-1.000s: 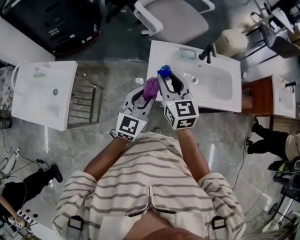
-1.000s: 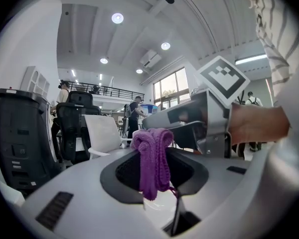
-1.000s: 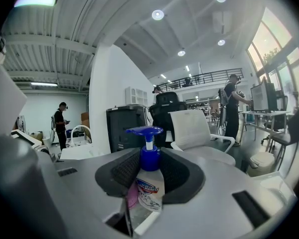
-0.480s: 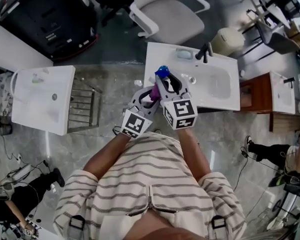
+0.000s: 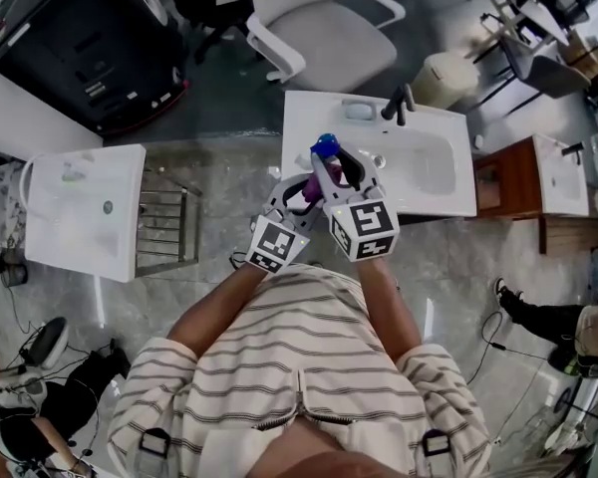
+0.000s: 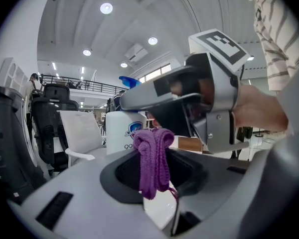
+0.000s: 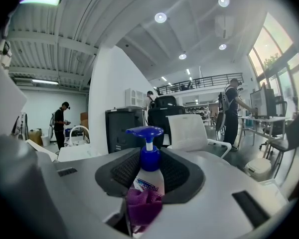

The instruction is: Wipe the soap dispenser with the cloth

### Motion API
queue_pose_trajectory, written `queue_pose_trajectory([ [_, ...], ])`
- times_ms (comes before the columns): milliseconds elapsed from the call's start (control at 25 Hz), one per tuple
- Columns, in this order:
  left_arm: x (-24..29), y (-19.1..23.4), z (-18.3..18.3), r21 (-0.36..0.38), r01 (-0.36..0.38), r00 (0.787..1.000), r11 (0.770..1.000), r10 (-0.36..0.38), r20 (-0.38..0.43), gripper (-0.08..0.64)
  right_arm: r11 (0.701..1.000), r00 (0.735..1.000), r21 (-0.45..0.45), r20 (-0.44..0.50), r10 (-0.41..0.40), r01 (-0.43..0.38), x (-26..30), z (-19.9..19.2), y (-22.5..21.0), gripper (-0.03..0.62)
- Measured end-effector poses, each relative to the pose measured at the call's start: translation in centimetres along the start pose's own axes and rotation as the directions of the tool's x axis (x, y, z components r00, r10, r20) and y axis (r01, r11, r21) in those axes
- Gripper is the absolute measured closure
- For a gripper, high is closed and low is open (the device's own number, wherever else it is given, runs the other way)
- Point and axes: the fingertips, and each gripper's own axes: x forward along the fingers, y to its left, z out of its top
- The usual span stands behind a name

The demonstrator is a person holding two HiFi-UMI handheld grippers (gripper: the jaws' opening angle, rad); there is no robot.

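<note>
Left gripper (image 5: 301, 192), clamping purple knitted cloth (image 6: 152, 161), had shifted right against white blue-pumped soap dispenser (image 7: 149, 168). Right gripper (image 5: 339, 165) clamped the dispenser; wiping appeared underway.

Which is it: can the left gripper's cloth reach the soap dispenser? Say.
Probably yes: the left gripper holds the cloth right beside the soap dispenser gripped by the right gripper; nothing between.
</note>
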Motion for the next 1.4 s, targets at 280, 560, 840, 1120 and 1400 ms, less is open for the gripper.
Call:
queue_pose_trajectory([
  [280,1.3,-0.6,-1.1,0.003,0.01,0.999,1.0,-0.01,-0.032,0.442,1.0,1.0,0.017,0.011,-0.018,0.018,-0.9,0.4,-1.0,0.46],
  [560,1.1,-0.1,-2.2,-0.018,0.001,0.998,1.0,-0.002,-0.061,0.442,0.999,1.0,0.034,0.008,-0.027,0.026,-1.1,0.3,-1.8,0.46],
  [840,0.3,0.9,-2.5,-0.046,-0.034,0.998,0.998,0.031,-0.062,0.442,0.999,1.0,0.039,0.006,-0.022,0.022,-0.7,0.1,-2.0,0.46],
  [1120,-0.7,2.0,-2.3,-0.058,-0.064,0.996,0.996,0.061,-0.058,0.442,0.998,1.0,0.05,0.005,-0.026,0.025,-0.9,0.0,-2.5,0.46],
  [1400,-1.6,3.2,-0.7,-0.063,-0.082,0.997,0.995,0.081,-0.021,0.442,0.998,0.999,0.054,0.006,-0.034,0.034,-0.9,-0.1,-2.9,0.46],
])
